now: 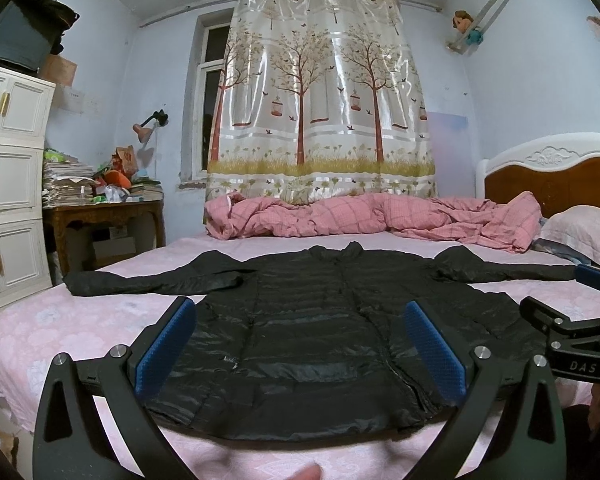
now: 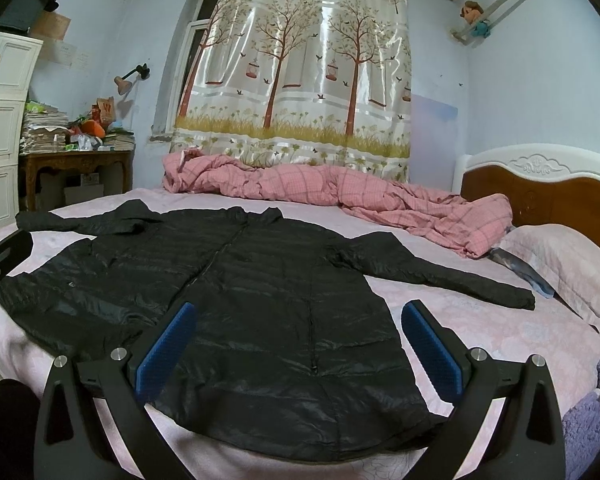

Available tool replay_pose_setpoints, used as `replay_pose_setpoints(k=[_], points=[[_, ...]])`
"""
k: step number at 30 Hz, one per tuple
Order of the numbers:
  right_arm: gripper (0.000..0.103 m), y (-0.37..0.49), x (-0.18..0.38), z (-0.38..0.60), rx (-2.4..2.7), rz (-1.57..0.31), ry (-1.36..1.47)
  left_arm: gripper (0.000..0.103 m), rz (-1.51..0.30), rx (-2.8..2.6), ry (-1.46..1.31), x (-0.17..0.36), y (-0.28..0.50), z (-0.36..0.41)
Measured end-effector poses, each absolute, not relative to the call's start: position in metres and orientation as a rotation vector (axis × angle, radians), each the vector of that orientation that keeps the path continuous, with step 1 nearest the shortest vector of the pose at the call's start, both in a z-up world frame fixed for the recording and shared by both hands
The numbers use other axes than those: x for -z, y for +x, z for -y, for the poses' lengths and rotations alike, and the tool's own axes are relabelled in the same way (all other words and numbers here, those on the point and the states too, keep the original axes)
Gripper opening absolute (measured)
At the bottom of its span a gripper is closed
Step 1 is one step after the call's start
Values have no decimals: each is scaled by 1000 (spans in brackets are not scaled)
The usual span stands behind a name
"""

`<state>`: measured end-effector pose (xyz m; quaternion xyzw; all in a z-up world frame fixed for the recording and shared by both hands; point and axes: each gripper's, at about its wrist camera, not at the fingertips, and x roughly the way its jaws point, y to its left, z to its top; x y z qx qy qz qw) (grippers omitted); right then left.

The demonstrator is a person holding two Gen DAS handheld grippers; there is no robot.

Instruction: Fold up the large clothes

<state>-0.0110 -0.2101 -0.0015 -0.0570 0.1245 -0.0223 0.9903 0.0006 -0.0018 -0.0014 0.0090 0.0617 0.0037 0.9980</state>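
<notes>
Lying flat and face up on the pink bed sheet (image 1: pixel 52 320), the black down jacket (image 1: pixel 320 320) was spread with its zip closed, collar toward the crumpled pink checked quilt (image 1: pixel 360 216) and hem at the near edge of the mattress, both sleeves stretched out sideways. The left gripper (image 1: pixel 300 344) hung above the hem with its blue pads wide apart and nothing between them; the right gripper (image 2: pixel 300 344) hovered likewise over the hem toward the jacket's right half, jaws parted and empty. Judging by its glossy quilted shell, the jacket was probably light, soft and puffy, with a slick surface that would slide on itself and spring back once folded. A pinch on the thin shell alone might slip, so the firmer places looked like the better holds: the right cuff (image 2: pixel 520 300) near the pillow (image 2: pixel 560 264), the left cuff (image 1: pixel 80 284), the shoulder seams, or the stitched hem corners. Each fold would likely need pressing down to let the trapped air out.
</notes>
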Motion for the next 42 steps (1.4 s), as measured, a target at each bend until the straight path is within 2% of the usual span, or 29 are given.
replay_pose_setpoints(k=[42], points=[[103, -21, 5, 192, 117, -185, -218, 103, -58, -53, 83, 6, -8, 22]])
